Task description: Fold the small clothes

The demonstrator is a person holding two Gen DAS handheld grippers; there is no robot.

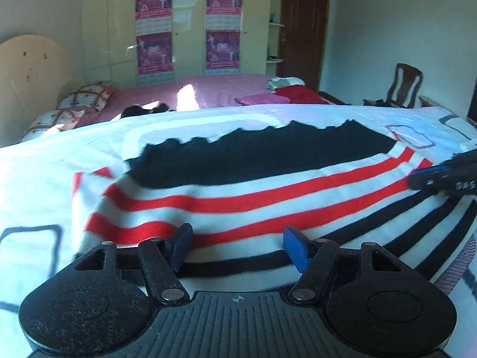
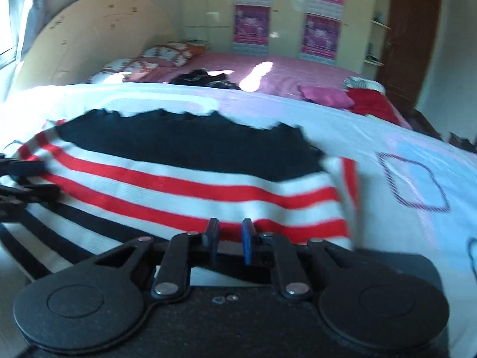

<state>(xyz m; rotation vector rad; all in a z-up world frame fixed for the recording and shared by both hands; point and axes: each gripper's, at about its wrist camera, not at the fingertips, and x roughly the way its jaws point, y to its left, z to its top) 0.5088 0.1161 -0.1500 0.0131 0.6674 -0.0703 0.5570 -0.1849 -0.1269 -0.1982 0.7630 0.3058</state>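
A knitted garment (image 1: 238, 197) with red, white and black stripes and a dark navy part lies spread on a white patterned sheet (image 1: 38, 179). My left gripper (image 1: 238, 232) hovers open over its near stripes, with nothing between its blue pads. In the right wrist view the same garment (image 2: 179, 185) fills the middle, its right side folded over. My right gripper (image 2: 229, 229) sits low over the near red stripe with only a narrow gap between its jaws. Whether cloth is pinched there I cannot tell. Each gripper also shows in the other's view: right gripper (image 1: 441, 176), left gripper (image 2: 26, 179).
Behind the sheet lies a pink bed (image 1: 208, 89) with pillows (image 1: 83, 98), a dark bundle (image 1: 146, 110) and red and pink cloths (image 1: 298, 95). A wooden chair (image 1: 405, 86) stands at the right, a wardrobe with posters (image 1: 184, 24) and a brown door (image 1: 304, 29) at the back.
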